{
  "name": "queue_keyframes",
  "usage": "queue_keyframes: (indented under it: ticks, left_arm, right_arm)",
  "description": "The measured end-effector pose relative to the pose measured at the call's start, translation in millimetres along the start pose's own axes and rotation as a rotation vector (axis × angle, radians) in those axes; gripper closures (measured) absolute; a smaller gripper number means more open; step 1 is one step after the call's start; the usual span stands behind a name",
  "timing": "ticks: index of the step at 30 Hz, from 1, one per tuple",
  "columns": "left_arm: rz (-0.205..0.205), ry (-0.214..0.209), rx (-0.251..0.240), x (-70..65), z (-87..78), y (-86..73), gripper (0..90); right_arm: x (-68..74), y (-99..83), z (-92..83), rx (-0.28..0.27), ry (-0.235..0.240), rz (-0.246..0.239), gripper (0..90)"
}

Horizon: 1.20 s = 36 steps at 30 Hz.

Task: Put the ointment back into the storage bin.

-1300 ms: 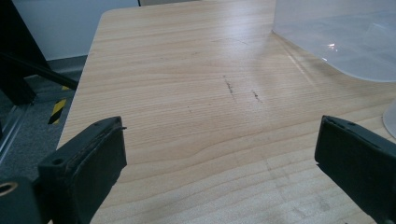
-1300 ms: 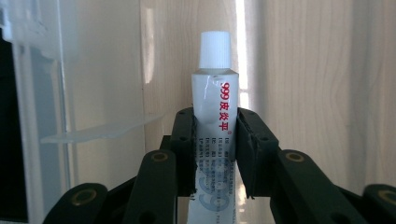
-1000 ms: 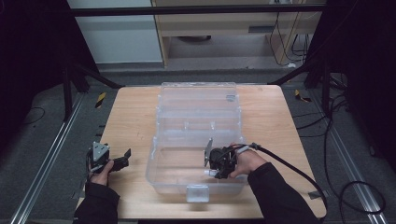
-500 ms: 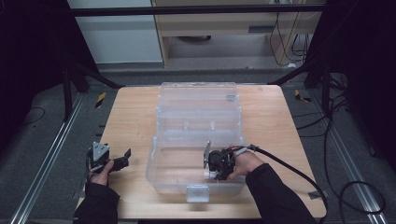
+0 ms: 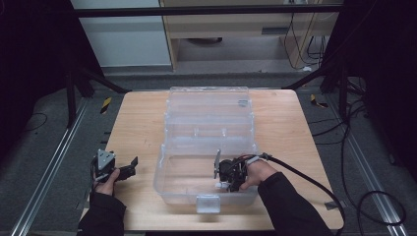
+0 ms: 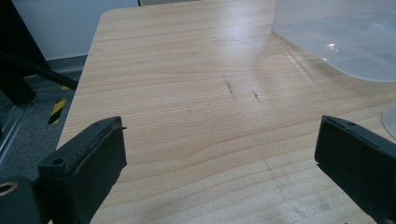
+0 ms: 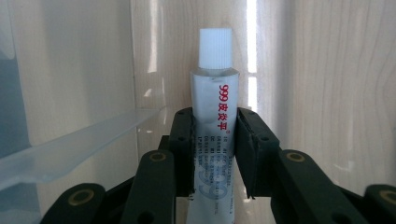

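Scanning from the left, I have the left gripper (image 5: pixel 129 166) resting on the table (image 5: pixel 137 123), just left of the box (image 5: pixel 206 147), its jaws wide apart with nothing between them; in the left gripper view there is bare wood between the pads (image 6: pixel 88 158) and a corner of the box at far right. Inside the box, near its front wall, my right gripper (image 5: pixel 227 183) holds the tube (image 7: pixel 212 126), pads (image 7: pixel 183 144) clamped on its body below the white cap (image 7: pixel 215 48), the cap pointing at the box floor. The tube is soft, so I judge that too firm a squeeze could dent it or push paste toward the cap. Letting go while it hangs above the floor could make it bounce or roll against the wall. My right cable (image 5: pixel 305 179) drapes over the front rim and could drag the box.
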<state>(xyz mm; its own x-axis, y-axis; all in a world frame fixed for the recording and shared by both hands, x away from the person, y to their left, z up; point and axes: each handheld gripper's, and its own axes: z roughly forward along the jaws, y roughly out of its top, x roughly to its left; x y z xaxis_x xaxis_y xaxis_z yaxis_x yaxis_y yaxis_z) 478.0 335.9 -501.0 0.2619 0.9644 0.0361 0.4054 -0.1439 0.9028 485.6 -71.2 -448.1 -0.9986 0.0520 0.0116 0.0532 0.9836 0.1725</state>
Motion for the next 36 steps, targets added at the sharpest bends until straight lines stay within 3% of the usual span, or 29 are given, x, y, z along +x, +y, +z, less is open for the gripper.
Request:
queue_keyframes:
  ticks: [2,7,9,13,19,21,22,23,25,26,27,28,29,30,34,36]
  left_arm:
    - [-0.001,0.000,-0.001,0.1,0.1,0.0,1.5]
    - [0.000,0.000,0.000,0.0,0.1,0.0,1.5]
    - [-0.001,0.000,0.000,0.1,0.0,0.0,1.5]
    - [-0.001,0.000,-0.002,0.1,0.2,-0.1,1.5]
    - [-0.002,0.001,-0.002,0.0,0.1,-0.1,1.5]
    - [-0.001,0.001,-0.002,0.0,0.2,-0.1,1.5]
    - [-0.001,0.001,-0.002,0.0,0.2,-0.1,1.5]
    - [-0.002,0.001,-0.002,0.0,0.2,-0.1,1.5]
    - [-0.002,0.001,-0.002,0.1,0.2,-0.1,1.5]
    - [-0.004,0.002,-0.002,0.2,0.1,-0.1,1.5]
    - [-0.004,0.002,-0.002,0.2,0.1,-0.1,1.5]
    - [-0.005,0.002,-0.002,0.2,0.2,-0.1,1.5]
    - [-0.005,0.002,-0.002,0.2,0.2,-0.1,1.5]
    - [-0.004,0.002,-0.002,0.1,0.1,-0.1,1.5]
    - [-0.004,0.002,-0.002,0.1,0.1,-0.1,1.5]
    - [-0.004,0.002,-0.002,0.2,0.1,-0.1,1.5]
  right_arm:
    - [0.7,0.5,-0.4,0.007,0.000,0.016,68.6]
    - [-1.2,-0.8,-2.5,-0.006,0.000,0.004,67.5]
    - [-0.1,-1.1,-6.0,-0.006,-0.004,0.025,67.4]
    - [-1.8,-3.0,-12.5,-0.043,-0.022,0.027,66.9]
    - [-2.9,-8.0,-31.6,-0.121,-0.071,0.089,61.4]
    - [-2.8,-11.0,-38.7,-0.162,-0.089,0.116,59.9]
    - [-2.7,-14.6,-46.2,-0.213,-0.116,0.141,58.0]
    - [-2.7,-14.6,-46.2,-0.213,-0.116,0.141,58.0]
    - [-2.4,-19.1,-53.8,-0.265,-0.141,0.160,55.6]
    - [-1.6,-24.6,-61.9,-0.323,-0.165,0.184,54.4]
    - [-1.6,-24.6,-61.9,-0.323,-0.165,0.184,54.4]
    - [-0.7,-30.4,-70.0,-0.383,-0.191,0.209,53.2]
    - [-0.7,-30.4,-70.0,-0.383,-0.191,0.209,53.2]
    - [0.4,-35.9,-77.0,-0.446,-0.213,0.244,50.0]
    - [3.3,-46.6,-88.4,-0.540,-0.253,0.304,47.6]
    - [4.0,-49.7,-90.9,-0.563,-0.265,0.311,46.1]
